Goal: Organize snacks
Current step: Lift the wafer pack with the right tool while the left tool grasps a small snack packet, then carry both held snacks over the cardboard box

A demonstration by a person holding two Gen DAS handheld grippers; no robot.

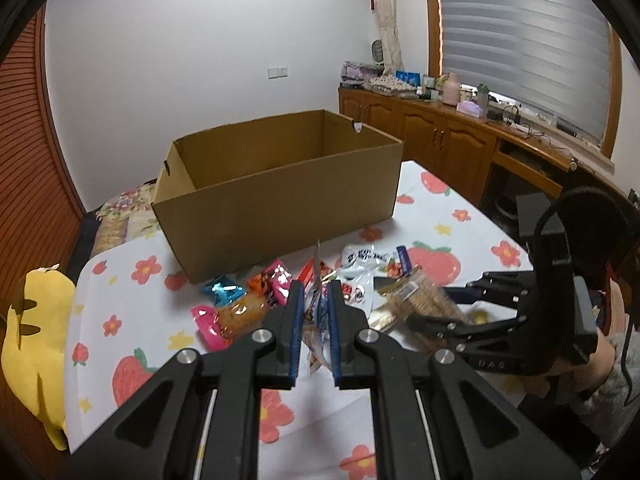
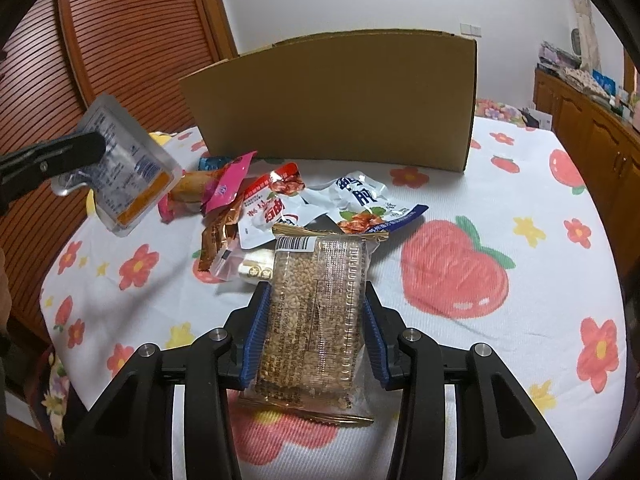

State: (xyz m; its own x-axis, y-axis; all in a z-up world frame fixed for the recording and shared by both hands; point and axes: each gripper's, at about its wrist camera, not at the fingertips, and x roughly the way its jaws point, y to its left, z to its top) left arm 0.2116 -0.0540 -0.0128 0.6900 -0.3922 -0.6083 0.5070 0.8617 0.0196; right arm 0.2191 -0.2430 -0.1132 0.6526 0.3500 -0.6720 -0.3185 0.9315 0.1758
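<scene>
An open cardboard box [image 1: 276, 200] stands at the back of the table; it also shows in the right wrist view [image 2: 332, 104]. A pile of snack packets [image 1: 256, 296] lies in front of it, also seen in the right wrist view [image 2: 288, 200]. My left gripper [image 1: 315, 308] is shut on a clear flat pouch [image 1: 318, 312], held edge-on above the table; the pouch also shows in the right wrist view [image 2: 128, 172]. My right gripper [image 2: 314, 308] is shut on a clear-wrapped sesame bar packet [image 2: 316, 312], also seen at the right in the left wrist view [image 1: 420, 300].
The table has a white cloth with peaches and flowers [image 2: 500, 240]. A yellow plush toy [image 1: 32, 340] sits at the table's left edge. Wooden cabinets with clutter [image 1: 440, 120] stand along the far right wall. A slatted wooden door [image 2: 120, 40] is at the left.
</scene>
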